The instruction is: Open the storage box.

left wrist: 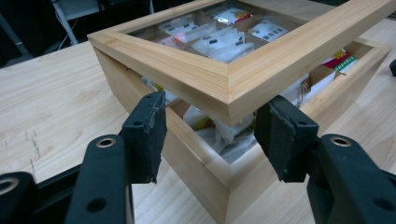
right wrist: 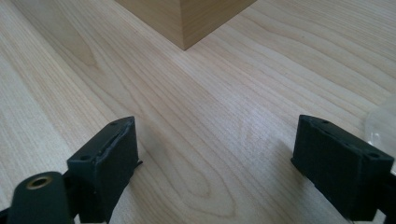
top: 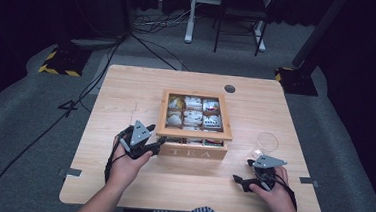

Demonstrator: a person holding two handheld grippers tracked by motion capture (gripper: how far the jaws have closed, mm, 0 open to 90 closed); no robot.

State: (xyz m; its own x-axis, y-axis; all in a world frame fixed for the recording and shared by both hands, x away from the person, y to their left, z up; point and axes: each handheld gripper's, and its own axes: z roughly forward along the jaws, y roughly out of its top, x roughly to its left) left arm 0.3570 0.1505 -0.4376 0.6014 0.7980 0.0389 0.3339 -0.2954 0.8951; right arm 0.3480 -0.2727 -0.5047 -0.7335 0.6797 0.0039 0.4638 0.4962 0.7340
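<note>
Where grey carpet rings the wooden table [top: 127, 89], both claws gape, holding nothing.

Tea box [top: 194, 129] sitting mid-table, blocking centre. Lid [left wrist: 233, 79] tilting up at near left corner, gap opening beneath; left gripper [left wrist: 210, 135] straddling that corner, jaws apart. Glass [top: 266, 144] standing just right of box, narrowing passage there beside right gripper [top: 253, 178]. Bare table [top: 127, 91] lying open left of box, along far edge and near edge.
</note>
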